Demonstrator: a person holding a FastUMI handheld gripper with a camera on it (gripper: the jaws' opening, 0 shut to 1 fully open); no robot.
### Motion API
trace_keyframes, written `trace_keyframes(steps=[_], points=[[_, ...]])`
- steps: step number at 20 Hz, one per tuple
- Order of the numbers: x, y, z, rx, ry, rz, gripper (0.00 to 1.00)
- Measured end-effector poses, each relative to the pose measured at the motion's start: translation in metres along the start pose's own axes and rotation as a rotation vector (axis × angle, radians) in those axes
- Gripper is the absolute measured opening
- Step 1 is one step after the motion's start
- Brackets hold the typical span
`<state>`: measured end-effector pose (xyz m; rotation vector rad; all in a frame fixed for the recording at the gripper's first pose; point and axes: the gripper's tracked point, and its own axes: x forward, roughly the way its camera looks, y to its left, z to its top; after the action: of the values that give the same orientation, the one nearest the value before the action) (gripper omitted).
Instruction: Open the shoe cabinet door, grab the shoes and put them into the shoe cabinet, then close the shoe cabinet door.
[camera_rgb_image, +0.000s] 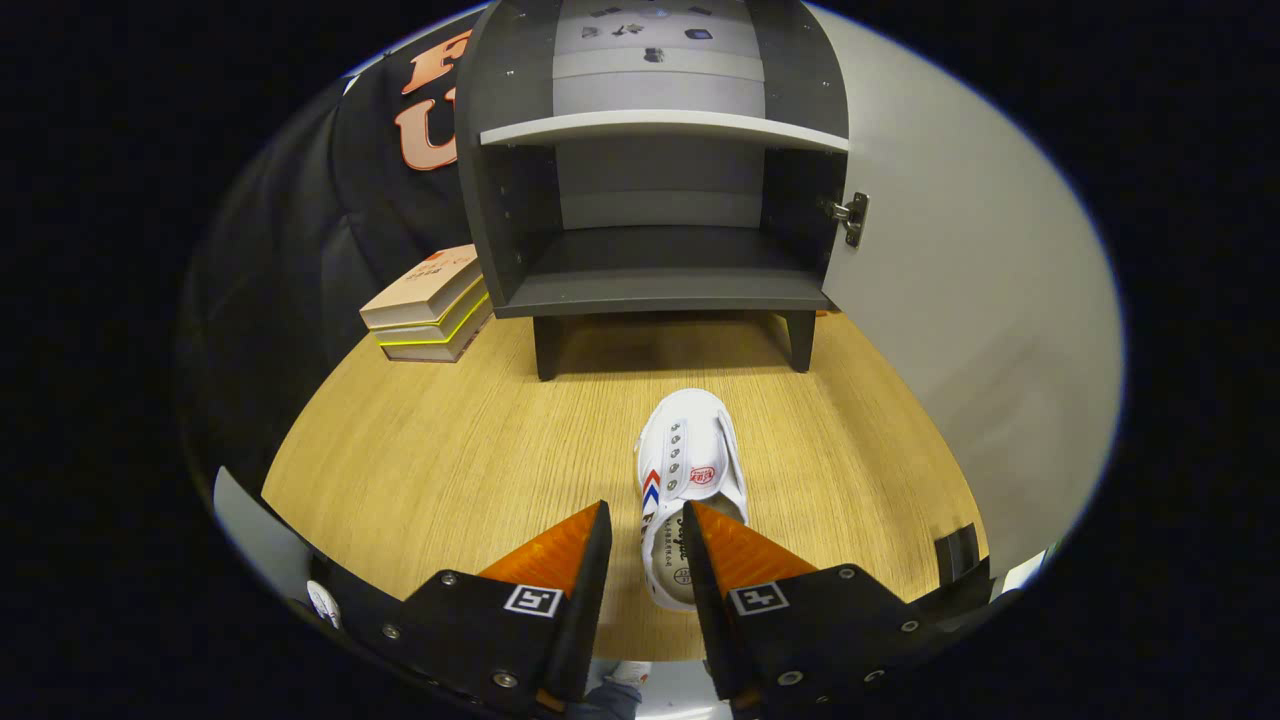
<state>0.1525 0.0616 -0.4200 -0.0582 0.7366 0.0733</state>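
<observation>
A white canvas shoe (690, 460) with red and blue chevrons lies on the wooden table (450, 460), toe toward the cabinet. My gripper (645, 512) is open around the shoe's heel end. One finger sits over the shoe's opening. The other stands outside its left side wall, with a sliver of table showing between them. Beyond the shoe stands the dark grey shoe cabinet (660, 270) on short legs, with a pale shelf (660, 127) across its middle and a bare lower compartment. Its door (960, 330) is swung open to the right, hanging on a metal hinge (852, 215).
A stack of books (430, 305) lies on the table left of the cabinet, against the black cloth wall. The open door stands as a tall pale panel along the right side of the table. A small dark block (957, 553) sits near the table's right front edge.
</observation>
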Motion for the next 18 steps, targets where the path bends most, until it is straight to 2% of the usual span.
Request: trace_keyframes(steps=[12, 18], points=[[0.058, -0.004, -0.037, 0.052, 0.12, 0.027, 0.47], [0.073, -0.004, -0.04, 0.063, 0.145, 0.025, 0.45]])
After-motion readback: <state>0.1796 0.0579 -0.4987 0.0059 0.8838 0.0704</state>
